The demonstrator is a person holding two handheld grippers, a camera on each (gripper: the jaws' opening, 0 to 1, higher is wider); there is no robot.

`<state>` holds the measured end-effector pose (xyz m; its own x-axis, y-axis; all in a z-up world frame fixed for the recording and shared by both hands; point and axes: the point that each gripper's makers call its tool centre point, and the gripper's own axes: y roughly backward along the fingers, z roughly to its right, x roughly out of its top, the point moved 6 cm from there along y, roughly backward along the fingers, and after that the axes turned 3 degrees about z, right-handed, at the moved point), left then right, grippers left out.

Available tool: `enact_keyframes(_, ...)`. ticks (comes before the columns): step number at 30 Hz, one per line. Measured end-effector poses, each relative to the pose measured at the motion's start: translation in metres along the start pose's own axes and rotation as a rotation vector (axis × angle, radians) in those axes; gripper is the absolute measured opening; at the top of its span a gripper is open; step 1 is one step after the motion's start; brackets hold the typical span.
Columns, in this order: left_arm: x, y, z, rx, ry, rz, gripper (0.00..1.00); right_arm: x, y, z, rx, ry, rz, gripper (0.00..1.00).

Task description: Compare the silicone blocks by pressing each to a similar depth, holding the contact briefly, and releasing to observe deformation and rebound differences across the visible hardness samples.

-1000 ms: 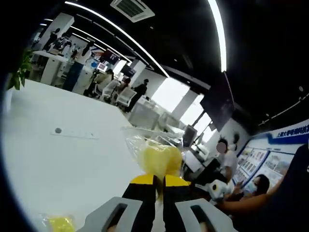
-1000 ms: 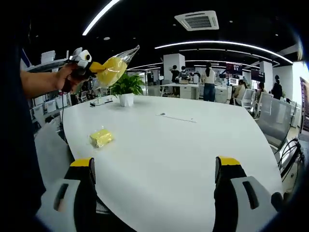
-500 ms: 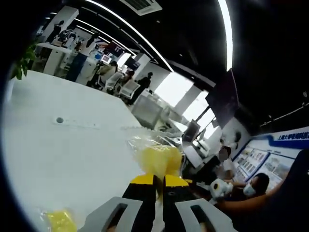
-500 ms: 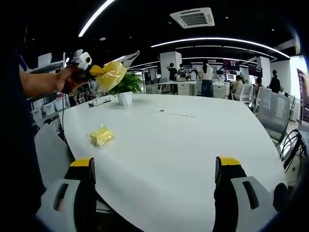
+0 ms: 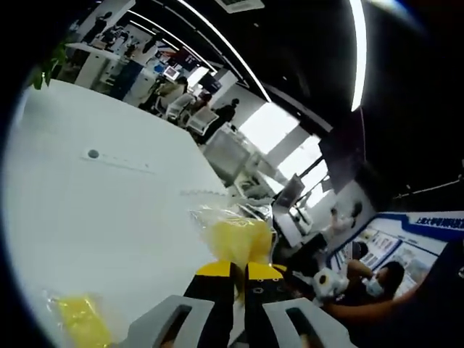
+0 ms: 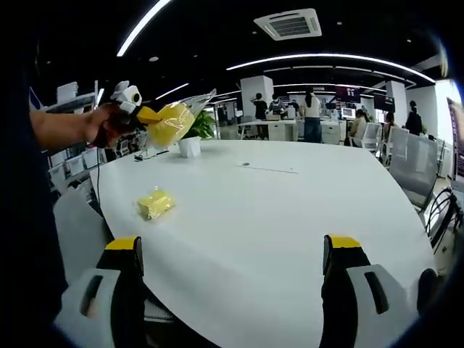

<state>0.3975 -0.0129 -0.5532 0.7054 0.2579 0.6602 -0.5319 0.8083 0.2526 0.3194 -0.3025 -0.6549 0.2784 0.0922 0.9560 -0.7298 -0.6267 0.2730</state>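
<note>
Left gripper view: the left gripper (image 5: 238,270) pinches a bagged yellow silicone block (image 5: 237,239) at 6 o'clock, its lower end hidden by the jaws. A second bagged block (image 5: 78,319) lies on the white table (image 5: 101,210) at 7 o'clock, cut off by the rim.

Right gripper view: the right gripper (image 6: 235,255) gapes wide. The held block's clear wrap points toward 1 o'clock.

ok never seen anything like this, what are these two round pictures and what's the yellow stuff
A person holds a two-jaw tool in each hand, and a fisheye camera rides on each one. The left gripper view looks along the left gripper, whose yellow-tipped jaws are shut on a yellow block in a clear bag, lifted above the white table. The right gripper view looks along the right gripper, jaws wide open and empty. It also sees the person's hand holding up that bagged block. A second yellow bagged block lies on the table. A potted plant stands farther back.
</note>
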Motion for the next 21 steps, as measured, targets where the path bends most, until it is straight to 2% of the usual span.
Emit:
enact_keyframes(11,-0.013,-0.005,-0.009,0.000,0.036,-0.024,0.01,-0.003,-0.002,-0.007,0.004,-0.009,0.012,0.97)
enact_keyframes(21,-0.031,-0.005,-0.031,0.032,0.106,-0.046,0.01,-0.004,-0.001,-0.010,0.015,-0.006,0.019,0.97)
